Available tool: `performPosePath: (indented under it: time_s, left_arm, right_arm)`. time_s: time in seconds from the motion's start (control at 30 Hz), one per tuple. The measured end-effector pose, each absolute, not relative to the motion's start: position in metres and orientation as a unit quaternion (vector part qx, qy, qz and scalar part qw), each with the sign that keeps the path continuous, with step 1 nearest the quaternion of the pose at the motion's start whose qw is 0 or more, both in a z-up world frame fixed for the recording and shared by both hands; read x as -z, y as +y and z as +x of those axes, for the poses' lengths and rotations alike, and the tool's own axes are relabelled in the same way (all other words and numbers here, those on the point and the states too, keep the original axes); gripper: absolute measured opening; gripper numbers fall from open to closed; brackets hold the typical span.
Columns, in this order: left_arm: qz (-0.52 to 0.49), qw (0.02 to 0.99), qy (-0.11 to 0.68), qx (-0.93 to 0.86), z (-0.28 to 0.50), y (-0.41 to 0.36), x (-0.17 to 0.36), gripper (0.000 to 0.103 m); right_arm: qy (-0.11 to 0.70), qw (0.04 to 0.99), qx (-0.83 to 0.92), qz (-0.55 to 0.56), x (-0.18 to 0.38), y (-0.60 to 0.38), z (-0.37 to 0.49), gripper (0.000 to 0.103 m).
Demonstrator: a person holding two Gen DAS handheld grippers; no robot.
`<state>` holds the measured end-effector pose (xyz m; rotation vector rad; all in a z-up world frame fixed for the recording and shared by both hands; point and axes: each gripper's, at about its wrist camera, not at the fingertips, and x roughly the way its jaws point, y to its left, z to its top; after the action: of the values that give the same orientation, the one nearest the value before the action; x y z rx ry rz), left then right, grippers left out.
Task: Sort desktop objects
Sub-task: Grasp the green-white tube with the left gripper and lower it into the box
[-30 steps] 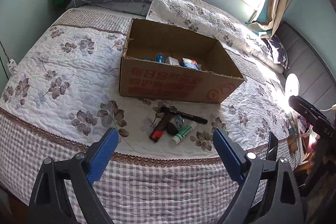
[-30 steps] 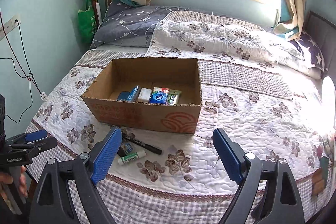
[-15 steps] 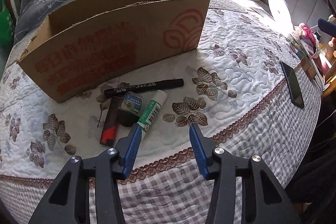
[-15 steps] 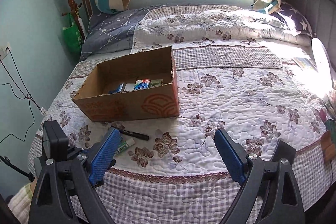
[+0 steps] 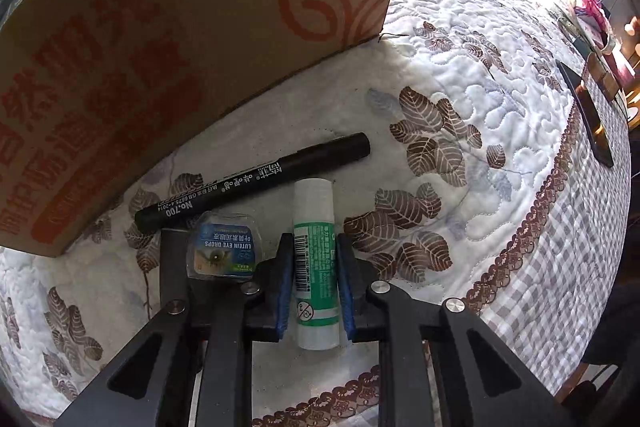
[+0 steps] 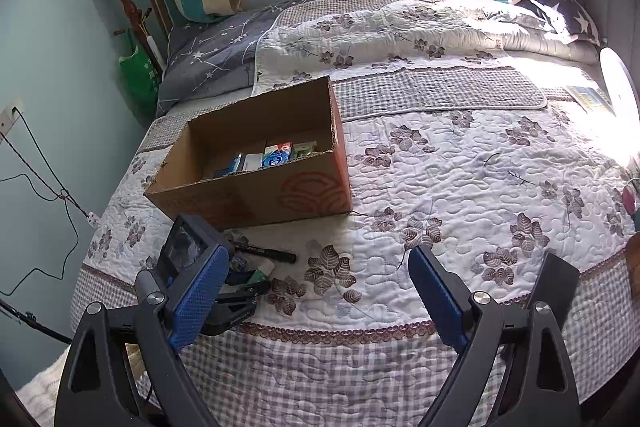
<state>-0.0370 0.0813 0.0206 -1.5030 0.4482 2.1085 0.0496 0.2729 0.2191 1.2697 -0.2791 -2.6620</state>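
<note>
Half a second earlier the left gripper (image 5: 314,287) hovered short of the clutter with its blue pads spread; now it has come down among the items and its jaws press both sides of the glue stick (image 5: 315,259), a smooth white cylinder with a green printed label lying on the quilt (image 5: 460,75). Just left of it lies a small clear packet of eye drops (image 5: 224,251) with a blue-and-orange label, and beyond both the slim matte black marker (image 5: 256,183) lies slantwise, its side touching the glue stick's cap end. The cardboard box (image 5: 192,47), rough brown with red print, looms much larger in the left wrist view than before, standing just behind the marker. The quilt is puffy, stitched white fabric with brown leaf prints and a checked border. The right gripper (image 6: 320,301) hangs above the bed's near edge, its textured blue pads spread wide around nothing, with the box's open top showing small packages inside.
</note>
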Motion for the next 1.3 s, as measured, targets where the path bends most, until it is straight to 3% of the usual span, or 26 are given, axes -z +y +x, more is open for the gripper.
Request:
performPosePath:
  time_s: [0.23,0.67,0.83,1.0,1.3]
  left_arm:
    - [-0.544,0.252,0.116,-0.792,-0.015,0.064,-0.047,0.103]
    - [-0.374,0.257,0.064,-0.889,-0.020,0.036,-0.249,0.103]
    - [-0.327,0.229,0.048,-0.915,-0.064,0.030,-0.290,0.103]
    - [-0.379,0.181,0.032,-0.907,-0.136,0.023,-0.262,0.103]
    - [-0.537,0.076,0.023,-0.839,-0.206,0.006,-0.129,0.103]
  right_arm:
    - [-0.096,0.089,0.893,0.431,-0.218,0.274,0.048,0.092]
    - [-0.049,0.086,0.886,0.453,-0.203,0.249,0.048,0.092]
    - [-0.033,0.091,0.882,0.462,-0.197,0.238,0.047,0.092]
    - [-0.012,0.094,0.876,0.472,-0.189,0.228,0.046,0.092]
    - [-0.017,0.099,0.873,0.477,-0.189,0.228,0.044,0.092]
